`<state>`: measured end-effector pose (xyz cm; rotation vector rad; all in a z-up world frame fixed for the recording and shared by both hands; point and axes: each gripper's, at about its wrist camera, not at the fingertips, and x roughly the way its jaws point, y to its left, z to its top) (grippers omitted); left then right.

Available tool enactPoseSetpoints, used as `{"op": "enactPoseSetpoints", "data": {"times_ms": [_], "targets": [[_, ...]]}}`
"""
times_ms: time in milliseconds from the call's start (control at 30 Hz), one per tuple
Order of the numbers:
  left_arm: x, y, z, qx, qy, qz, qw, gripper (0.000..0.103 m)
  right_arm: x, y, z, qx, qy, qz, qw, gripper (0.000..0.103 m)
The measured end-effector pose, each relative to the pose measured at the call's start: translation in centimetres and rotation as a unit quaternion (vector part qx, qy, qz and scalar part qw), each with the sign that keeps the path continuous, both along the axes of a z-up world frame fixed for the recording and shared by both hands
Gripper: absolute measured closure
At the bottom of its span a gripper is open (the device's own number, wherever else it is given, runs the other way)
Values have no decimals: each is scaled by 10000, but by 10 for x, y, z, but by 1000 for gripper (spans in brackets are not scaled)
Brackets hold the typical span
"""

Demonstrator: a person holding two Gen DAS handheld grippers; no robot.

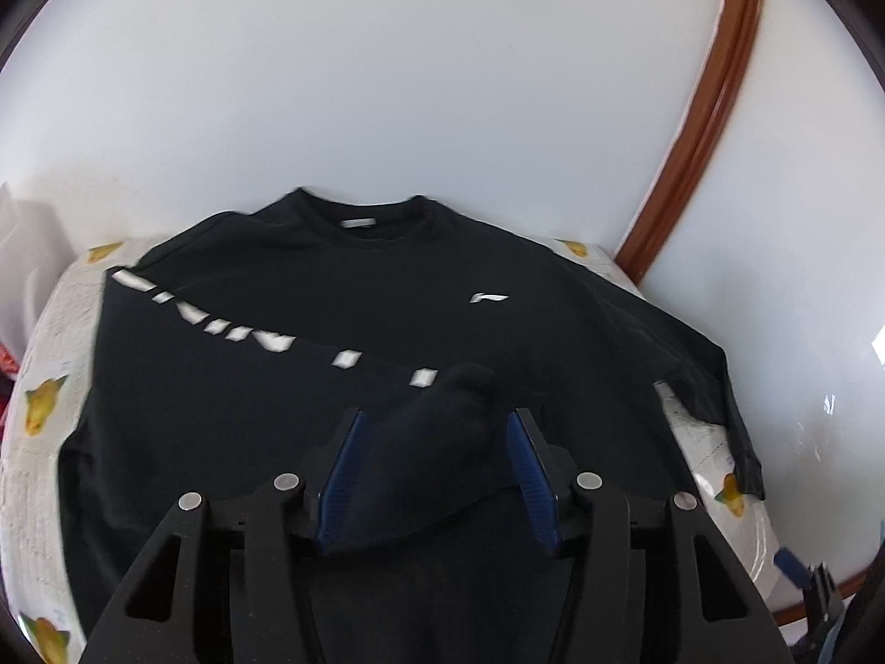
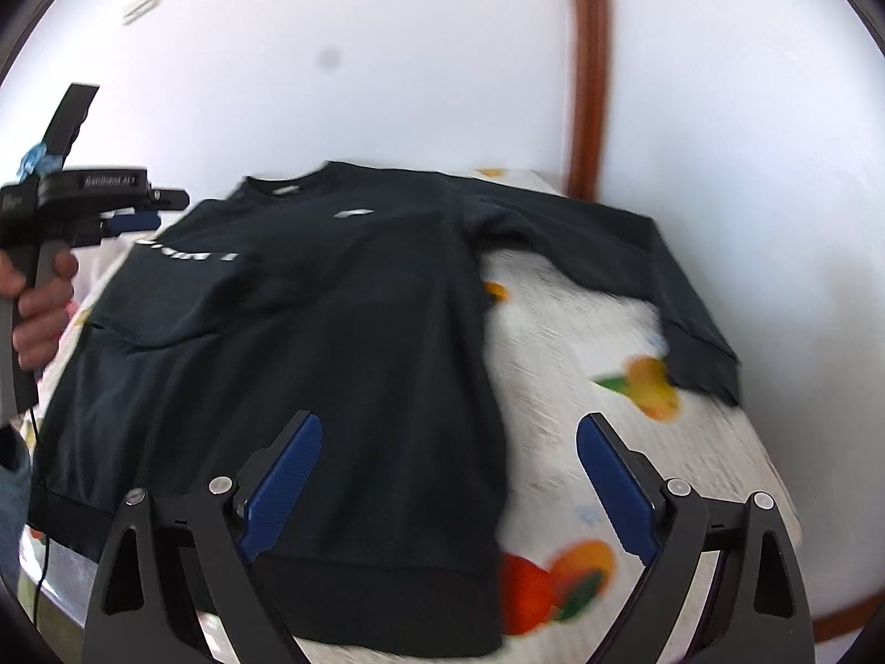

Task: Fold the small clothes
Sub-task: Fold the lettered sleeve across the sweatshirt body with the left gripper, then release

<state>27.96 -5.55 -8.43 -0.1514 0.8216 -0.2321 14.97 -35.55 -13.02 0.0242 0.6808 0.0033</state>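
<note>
A black long-sleeved sweatshirt (image 1: pixel 221 415) (image 2: pixel 343 332) lies flat, front up, on a table, with white lettering and a small white logo on the chest. Its one sleeve is folded in across the body. That sleeve's cuff (image 1: pixel 448 442) lies between the blue pads of my left gripper (image 1: pixel 437 415), whose jaws stand apart, with a gap on the right side. In the right wrist view the left gripper (image 2: pixel 135 219) shows at the far left, held by a hand (image 2: pixel 38 299). My right gripper (image 2: pixel 451 420) hangs wide open above the hem's right corner. The other sleeve (image 2: pixel 636 254) stretches out to the right.
A white tablecloth (image 2: pixel 608 343) (image 1: pixel 50 343) with fruit prints covers the table. A white wall and a brown door frame (image 1: pixel 702 110) (image 2: pixel 592 55) stand behind it. The cloth's right edge drops off near the outstretched cuff (image 2: pixel 713 371).
</note>
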Motion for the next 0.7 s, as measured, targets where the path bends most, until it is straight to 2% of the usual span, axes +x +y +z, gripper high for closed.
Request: {"op": "enactPoseSetpoints", "data": {"times_ms": [100, 167, 233, 300, 400, 533, 700], "targets": [[-18, 50, -8, 183, 20, 398, 9990, 49, 20, 31, 6, -116, -33, 313, 9994, 11], [-26, 81, -16, 389, 78, 690, 9968, 47, 35, 48, 8, -162, -10, 476, 9987, 21], [-33, 114, -27, 555, 177, 998, 9933, 47, 56, 63, 8, -152, 129, 656, 9976, 37], [-37, 141, -37, 677, 300, 1275, 9891, 47, 77, 75, 5, -137, 235, 775, 9966, 42], [-40, 182, -58, 763, 587, 1603, 9824, 47, 110, 89, -2, -202, 388, 831, 9956, 42], [-39, 222, -80, 787, 813, 1734, 9783, 47, 160, 96, -15, 33, 720, 820, 9940, 42], [-24, 233, -95, 909, 865, 1652, 9782, 47, 209, 95, -36, 393, 942, 702, 9923, 42]]}}
